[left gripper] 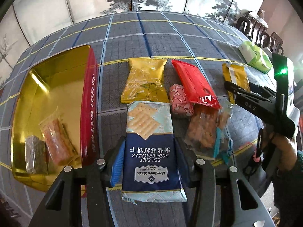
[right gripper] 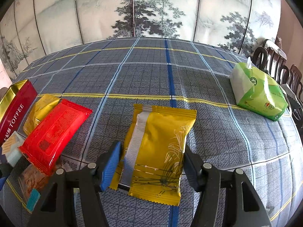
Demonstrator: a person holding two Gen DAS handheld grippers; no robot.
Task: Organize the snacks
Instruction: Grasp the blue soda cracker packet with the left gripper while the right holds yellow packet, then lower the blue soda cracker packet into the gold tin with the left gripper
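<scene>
While the blue cracker pack (left gripper: pixel 151 151) is held tight by the left gripper (left gripper: pixel 151 162) just right of the toffee tin (left gripper: pixel 89 102), a yellow snack bag (right gripper: pixel 157 151) is squeezed by the right gripper (right gripper: pixel 151 166), farther right.

"Member's Mark", "SEA SALT SODA CRACKERS" on the cracker pack (left gripper: pixel 151 151); "TOFFEE" on the red tin (left gripper: pixel 90 102).
</scene>
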